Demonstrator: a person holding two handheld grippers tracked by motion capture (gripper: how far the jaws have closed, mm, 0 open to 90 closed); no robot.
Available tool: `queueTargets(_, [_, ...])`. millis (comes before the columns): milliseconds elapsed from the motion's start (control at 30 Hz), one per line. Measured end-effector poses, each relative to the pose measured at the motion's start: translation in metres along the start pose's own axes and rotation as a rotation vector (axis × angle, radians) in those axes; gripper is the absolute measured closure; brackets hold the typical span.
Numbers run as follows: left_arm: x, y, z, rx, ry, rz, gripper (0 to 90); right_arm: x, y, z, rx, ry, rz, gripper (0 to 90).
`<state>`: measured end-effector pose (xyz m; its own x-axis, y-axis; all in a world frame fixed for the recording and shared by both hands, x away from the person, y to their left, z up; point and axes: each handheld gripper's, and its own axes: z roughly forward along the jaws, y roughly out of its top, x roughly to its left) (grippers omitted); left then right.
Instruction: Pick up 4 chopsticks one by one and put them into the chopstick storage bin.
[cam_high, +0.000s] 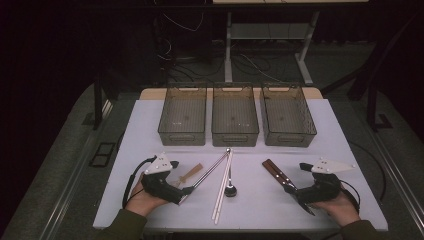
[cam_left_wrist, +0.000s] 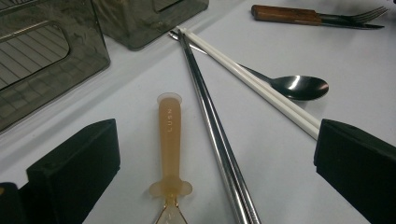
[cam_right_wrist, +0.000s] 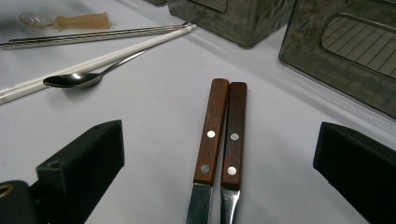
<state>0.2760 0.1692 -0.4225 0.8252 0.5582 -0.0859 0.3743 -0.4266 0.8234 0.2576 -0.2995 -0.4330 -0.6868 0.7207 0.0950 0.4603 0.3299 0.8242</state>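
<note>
1. I am holding my left gripper (cam_high: 186, 190) wide open over the small spoon (cam_left_wrist: 169, 140) and the steel chopsticks (cam_left_wrist: 219, 144). It is gripping nothing.
2. I am holding my right gripper (cam_high: 295, 192) wide open too, over the two wooden handles (cam_right_wrist: 220, 133) lying side by side near me.
3. I am thinking I could grab two things at once, because they are lying so close together.
4. I am counting: three bins (cam_high: 235, 116), two spoons, one steel chopstick pair, one white pair (cam_left_wrist: 252, 81), one fork and one knife.
</note>
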Motion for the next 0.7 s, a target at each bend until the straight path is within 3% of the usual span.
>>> queueTargets(433, [0.0007,0.0023,0.0005,0.011,0.003,-0.004,1.9,-0.0013,-0.0004,-0.0014,-0.009,0.001,0.009,2.1])
queueTargets(700, [0.0003,0.0035,0.0009,0.009,-0.013,-0.023,16.9,-0.0011,-0.0003,-0.0006,-0.006,0.004,0.002,2.1])
